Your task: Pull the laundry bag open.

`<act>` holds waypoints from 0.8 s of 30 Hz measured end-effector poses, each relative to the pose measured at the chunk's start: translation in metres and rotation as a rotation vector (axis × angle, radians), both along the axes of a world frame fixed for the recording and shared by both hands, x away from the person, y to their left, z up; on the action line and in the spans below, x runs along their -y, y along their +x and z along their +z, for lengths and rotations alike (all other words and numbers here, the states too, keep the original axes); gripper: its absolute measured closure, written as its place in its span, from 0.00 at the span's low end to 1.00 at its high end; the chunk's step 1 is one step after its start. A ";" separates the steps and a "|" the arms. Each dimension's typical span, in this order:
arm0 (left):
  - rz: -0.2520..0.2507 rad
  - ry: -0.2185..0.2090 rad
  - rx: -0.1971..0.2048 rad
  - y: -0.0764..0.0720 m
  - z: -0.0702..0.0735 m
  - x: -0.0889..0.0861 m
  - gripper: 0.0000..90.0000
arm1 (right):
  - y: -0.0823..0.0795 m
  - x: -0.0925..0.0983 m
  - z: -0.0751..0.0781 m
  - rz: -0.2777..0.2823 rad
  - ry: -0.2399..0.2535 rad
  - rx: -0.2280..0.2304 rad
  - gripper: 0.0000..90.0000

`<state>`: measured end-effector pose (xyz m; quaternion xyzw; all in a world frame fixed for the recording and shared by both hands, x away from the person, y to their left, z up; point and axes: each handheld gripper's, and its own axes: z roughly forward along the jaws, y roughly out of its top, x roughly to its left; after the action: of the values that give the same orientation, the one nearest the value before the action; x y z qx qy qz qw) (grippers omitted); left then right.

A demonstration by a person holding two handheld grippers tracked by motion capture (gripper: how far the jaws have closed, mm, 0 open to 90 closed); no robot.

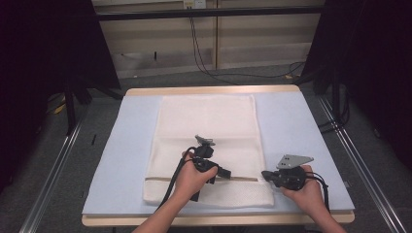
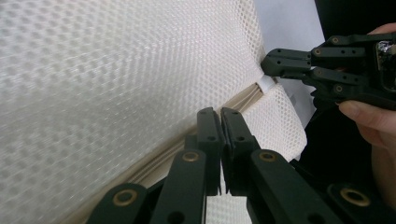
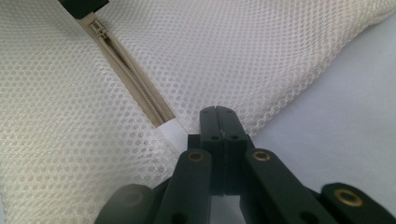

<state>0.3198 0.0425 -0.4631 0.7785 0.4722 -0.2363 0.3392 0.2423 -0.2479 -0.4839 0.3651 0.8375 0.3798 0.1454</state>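
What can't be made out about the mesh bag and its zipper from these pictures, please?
- Zipper slider: under the left gripper in the high view; its own view shows only shut jaws over the zipper.
- Right gripper: whether mesh is pinched is hidden by the closed jaws.
- Mesh laundry bag contents: weave too fine to tell.

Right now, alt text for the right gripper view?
The right tool, its black jaws closed together, pinches the edge of a cream mesh laundry bag just beside the white end tab of its zipper. The zipper runs up and left across the mesh, and pale blue table cover shows at right.
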 end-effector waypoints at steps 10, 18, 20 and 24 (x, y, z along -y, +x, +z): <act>0.034 0.000 -0.004 -0.001 0.001 -0.027 0.97 | 0.000 0.000 0.000 0.002 -0.003 -0.005 1.00; 0.053 -0.005 0.005 0.001 0.005 -0.051 0.97 | 0.000 -0.001 0.001 -0.001 -0.010 -0.001 1.00; 0.061 -0.001 0.004 0.001 0.007 -0.057 0.97 | 0.000 -0.001 0.000 -0.002 -0.007 -0.002 1.00; 0.063 0.006 0.020 0.001 0.008 -0.068 0.97 | 0.000 -0.001 0.000 -0.005 -0.006 -0.003 1.00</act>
<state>0.3210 0.1107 -0.4552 0.7667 0.4939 -0.2163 0.3486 0.2418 -0.2470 -0.4835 0.3670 0.8381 0.3762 0.1463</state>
